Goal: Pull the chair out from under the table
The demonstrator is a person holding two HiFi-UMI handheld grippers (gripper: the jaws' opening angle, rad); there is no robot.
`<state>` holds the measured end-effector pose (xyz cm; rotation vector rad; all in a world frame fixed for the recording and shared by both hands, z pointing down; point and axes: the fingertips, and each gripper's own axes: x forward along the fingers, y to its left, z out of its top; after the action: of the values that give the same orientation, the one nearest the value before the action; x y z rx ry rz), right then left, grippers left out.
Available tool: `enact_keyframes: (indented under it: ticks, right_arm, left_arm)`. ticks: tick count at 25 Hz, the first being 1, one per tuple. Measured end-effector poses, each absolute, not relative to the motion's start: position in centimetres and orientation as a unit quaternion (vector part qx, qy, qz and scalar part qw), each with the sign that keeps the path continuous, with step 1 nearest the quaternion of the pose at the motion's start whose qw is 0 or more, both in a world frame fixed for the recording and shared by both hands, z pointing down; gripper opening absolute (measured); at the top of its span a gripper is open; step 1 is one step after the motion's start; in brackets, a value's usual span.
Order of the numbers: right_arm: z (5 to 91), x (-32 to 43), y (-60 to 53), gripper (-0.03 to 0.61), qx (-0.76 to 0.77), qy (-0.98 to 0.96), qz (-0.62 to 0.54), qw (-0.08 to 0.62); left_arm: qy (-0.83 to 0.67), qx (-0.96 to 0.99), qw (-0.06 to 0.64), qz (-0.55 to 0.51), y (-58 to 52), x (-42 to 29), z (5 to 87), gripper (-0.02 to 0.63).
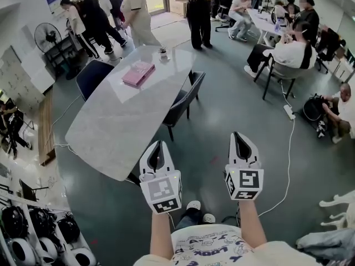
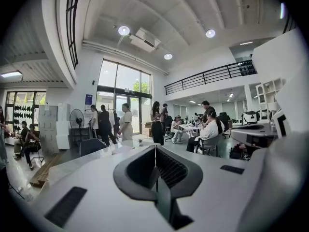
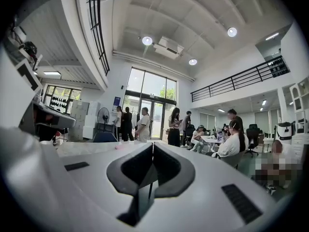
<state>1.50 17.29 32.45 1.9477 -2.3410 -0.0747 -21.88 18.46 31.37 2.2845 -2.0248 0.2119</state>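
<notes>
A dark chair [image 1: 185,101] stands at the right long side of the white marble table [image 1: 105,132], its seat tucked partly under the top. Both grippers hang in the air in front of the table's near end, well short of the chair and touching nothing. My left gripper [image 1: 160,144] is shut and empty, near the table's near corner; in the left gripper view its jaws [image 2: 155,149] meet with nothing between them. To its right, over the floor, my right gripper [image 1: 238,134] is also shut and empty, its jaws [image 3: 153,146] closed.
A pink book [image 1: 138,73] and a small cup [image 1: 162,53] lie on the table. A blue chair [image 1: 91,76] stands at its far left side. Several people stand beyond the table, others sit at the right. A white cable [image 1: 288,165] runs across the floor; helmets [image 1: 33,226] sit at lower left.
</notes>
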Motion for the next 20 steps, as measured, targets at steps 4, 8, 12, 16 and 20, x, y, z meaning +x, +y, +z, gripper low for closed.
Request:
enact_keyframes:
  ticks: [4, 8, 12, 16, 20]
  right_arm:
    - [32.8, 0.6, 15.8, 0.043, 0.634, -0.771, -0.028, 0.051]
    - [32.8, -0.9, 14.2, 0.116, 0.626, -0.778, -0.029, 0.053]
    - [33.1, -2.0, 13.3, 0.181, 0.627, -0.777, -0.019, 0.054]
    - [33.8, -2.3, 12.5, 0.21, 0.627, -0.777, -0.011, 0.063]
    - [34.6, -2.1, 11.1, 0.233, 0.626, -0.776, -0.003, 0.073]
  left_arm:
    - [-0.656, 0.75, 0.045, 0.069, 16.5, -22.4, 31.8, 0.021]
    - [-0.644, 0.761, 0.05, 0.061, 14.5, -22.9, 31.8, 0.088]
    - [-0.618, 0.782, 0.06, 0.054, 13.1, -23.0, 32.0, 0.223]
    - [-0.605, 0.791, 0.065, 0.066, 12.0, -22.8, 32.8, 0.253]
    - [-0.599, 0.794, 0.068, 0.076, 10.4, -22.5, 33.5, 0.262]
